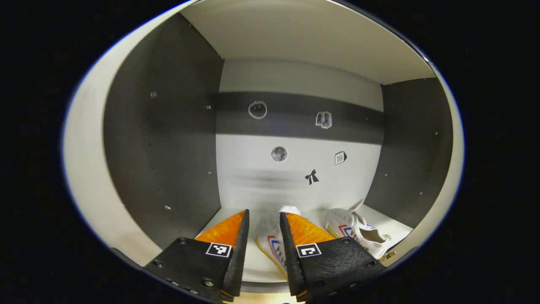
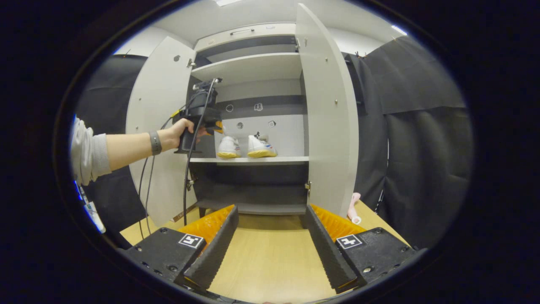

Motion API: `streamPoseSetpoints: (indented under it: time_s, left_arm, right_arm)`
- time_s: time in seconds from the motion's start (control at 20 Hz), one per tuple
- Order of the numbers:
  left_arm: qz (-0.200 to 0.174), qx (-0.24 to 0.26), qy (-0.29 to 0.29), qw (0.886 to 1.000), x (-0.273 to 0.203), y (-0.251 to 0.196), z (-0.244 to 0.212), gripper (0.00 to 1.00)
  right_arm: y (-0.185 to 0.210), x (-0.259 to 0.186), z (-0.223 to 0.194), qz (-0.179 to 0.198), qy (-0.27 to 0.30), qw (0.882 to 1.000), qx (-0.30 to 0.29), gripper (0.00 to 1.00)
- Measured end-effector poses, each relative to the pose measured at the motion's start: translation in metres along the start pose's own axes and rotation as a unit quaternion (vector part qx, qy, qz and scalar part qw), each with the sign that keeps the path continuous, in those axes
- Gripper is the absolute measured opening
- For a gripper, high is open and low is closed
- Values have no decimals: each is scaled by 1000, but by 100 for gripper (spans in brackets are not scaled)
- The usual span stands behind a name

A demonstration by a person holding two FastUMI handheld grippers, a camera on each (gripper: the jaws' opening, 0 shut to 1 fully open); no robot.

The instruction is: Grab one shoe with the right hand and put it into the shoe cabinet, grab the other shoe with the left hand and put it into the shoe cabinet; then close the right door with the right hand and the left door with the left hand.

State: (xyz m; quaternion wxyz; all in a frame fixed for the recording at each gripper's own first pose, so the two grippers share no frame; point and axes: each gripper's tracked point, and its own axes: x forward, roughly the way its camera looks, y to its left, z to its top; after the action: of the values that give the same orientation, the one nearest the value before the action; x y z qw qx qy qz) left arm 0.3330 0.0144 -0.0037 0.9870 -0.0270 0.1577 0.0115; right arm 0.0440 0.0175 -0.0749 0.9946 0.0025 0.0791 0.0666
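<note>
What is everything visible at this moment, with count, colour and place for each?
shoes: two, white with yellow soles, side by side on the middle shelf of the cabinet; left shoe, right shoe
cabinet: one, white shelves with dark inner walls, standing on the table
cabinet doors: two, white, both open; left door, right door
stickers: several small ones, on the cabinet's back wall
table: one, light wood, in front of the cabinet
pink object: one, on the table by the right door, too small to identify
left gripper: inside the cabinet, fingers apart astride the left shoe
right gripper: open, over the table
hand: holding the left gripper; grey sleeve, dark wristband
</note>
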Motion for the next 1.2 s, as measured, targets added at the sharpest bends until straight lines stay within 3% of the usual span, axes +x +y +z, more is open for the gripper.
streamPoseSetpoints:
  time_s: [0.2, 0.25, 0.3, 0.45, 0.5, 0.8, 0.95, 1.1, 1.2]
  left_arm:
    - [-49, -7, -55, 997, -85, -28, 11, 39]
    - [-61, -8, -71, 996, -113, -35, 9, 55]
    - [-66, -4, -89, 994, -140, -36, 6, 39]
    - [-65, 8, -123, 990, -215, -38, -21, 39]
    - [-64, 8, -130, 989, -235, -40, -32, 49]
    - [-50, -4, -80, 996, -324, -43, -127, 57]
    - [-42, 1, -89, 995, -345, -42, -141, 63]
    - [-24, 8, -88, 996, -361, -36, -154, 81]
    - [-15, -7, -81, 997, -368, -31, -163, 86]
  right_arm:
    - [-1, -8, 7, 1, -15, 1000, 2, 99]
    - [-2, -10, 9, 2, -20, 1000, 5, 99]
    - [-3, -12, 11, 1, -23, 1000, 6, 99]
    - [-6, -18, 16, 0, -31, 1000, 4, 99]
    - [-7, -21, 17, 1, -33, 999, 3, 99]
    - [-8, -35, 14, 6, -33, 999, -1, 99]
    - [-7, -42, 9, 9, -27, 1000, -1, 99]
    - [-5, -50, 7, 9, -27, 1000, -6, 99]
    - [-5, -56, 9, 8, -32, 999, -7, 99]
